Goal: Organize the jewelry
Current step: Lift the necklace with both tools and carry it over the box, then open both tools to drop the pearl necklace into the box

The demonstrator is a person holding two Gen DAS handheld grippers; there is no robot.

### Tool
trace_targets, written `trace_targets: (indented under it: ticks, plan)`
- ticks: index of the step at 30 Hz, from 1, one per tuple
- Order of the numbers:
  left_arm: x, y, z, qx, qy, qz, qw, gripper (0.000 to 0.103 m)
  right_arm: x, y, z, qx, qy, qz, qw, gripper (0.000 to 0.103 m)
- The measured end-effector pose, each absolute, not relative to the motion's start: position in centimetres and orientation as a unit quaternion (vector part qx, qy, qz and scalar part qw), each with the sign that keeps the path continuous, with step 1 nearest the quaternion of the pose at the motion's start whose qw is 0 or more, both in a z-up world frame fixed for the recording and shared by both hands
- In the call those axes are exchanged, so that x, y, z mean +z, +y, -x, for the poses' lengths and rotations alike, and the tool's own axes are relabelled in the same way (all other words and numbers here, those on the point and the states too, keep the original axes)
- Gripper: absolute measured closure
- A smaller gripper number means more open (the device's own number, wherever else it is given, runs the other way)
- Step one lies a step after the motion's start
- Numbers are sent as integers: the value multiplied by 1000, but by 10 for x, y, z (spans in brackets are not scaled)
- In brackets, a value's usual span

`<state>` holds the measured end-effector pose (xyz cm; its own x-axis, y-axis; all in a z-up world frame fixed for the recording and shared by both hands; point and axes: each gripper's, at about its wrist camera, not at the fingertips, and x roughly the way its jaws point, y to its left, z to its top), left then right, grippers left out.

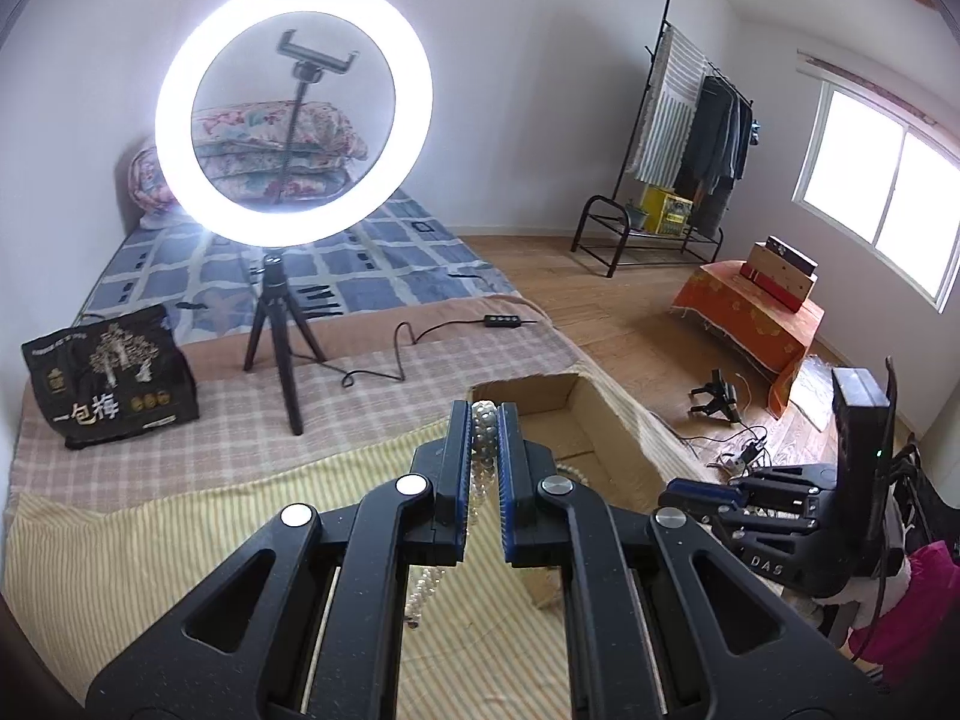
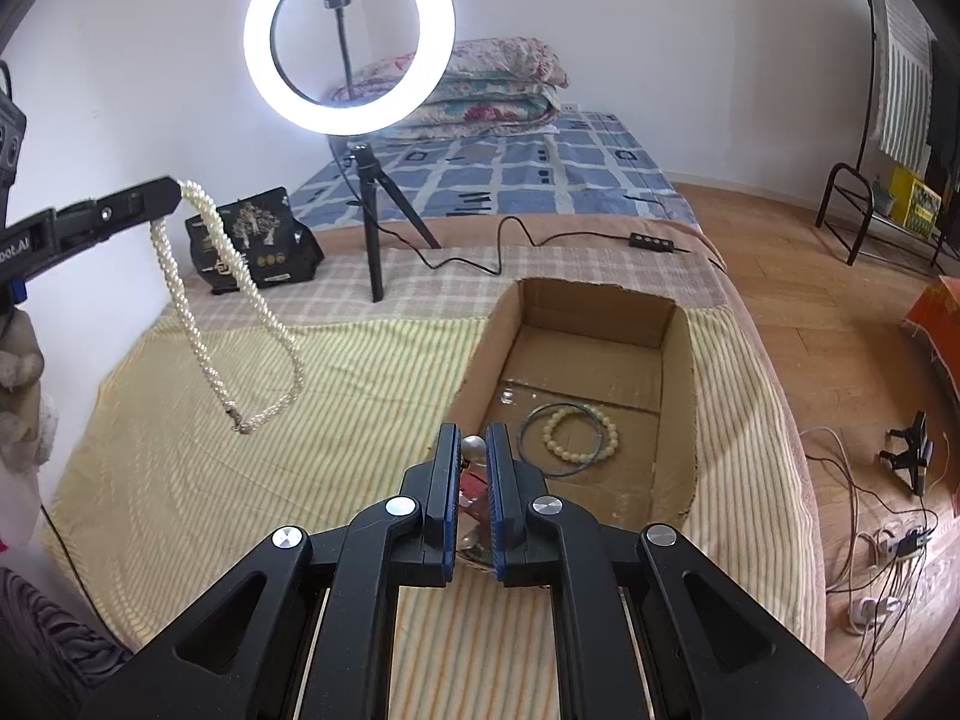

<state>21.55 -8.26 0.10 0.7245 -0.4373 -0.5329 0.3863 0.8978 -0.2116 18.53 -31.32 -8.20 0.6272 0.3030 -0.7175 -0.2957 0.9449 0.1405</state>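
Left tongs (image 1: 483, 420) clamped a twisted pearl necklace (image 2: 204, 306), its loop dangling over the striped bed cover (image 2: 300, 480). Right tongs (image 2: 474, 447) pinched a small silver-knobbed piece (image 2: 473, 447), its lower part hidden. At one o'clock, the cardboard box (image 2: 678, 408) held a beaded bracelet (image 2: 579, 433) inside a dark ring (image 2: 561, 439).

I count two grippers, left (image 2: 174, 189) at nine o'clock and right (image 2: 473, 450) at six, one pearl necklace (image 2: 198, 324), one cardboard box (image 2: 678, 396) holding one bead bracelet (image 2: 579, 433) and one dark ring (image 2: 528, 420), and one ring light (image 2: 348, 36) at twelve.
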Motion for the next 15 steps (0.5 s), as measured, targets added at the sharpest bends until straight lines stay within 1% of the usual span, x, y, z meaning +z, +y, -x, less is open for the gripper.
trace_targets:
  ticks: [9,15]
  plan:
    - [10,-138,-250,-261,290,37,920,97,-92,-345,-198,170,420,-24,891,96]
    - [2,-172,-276,-289,293,24,911,97,-111,-360,-209,182,437,-33,880,96]
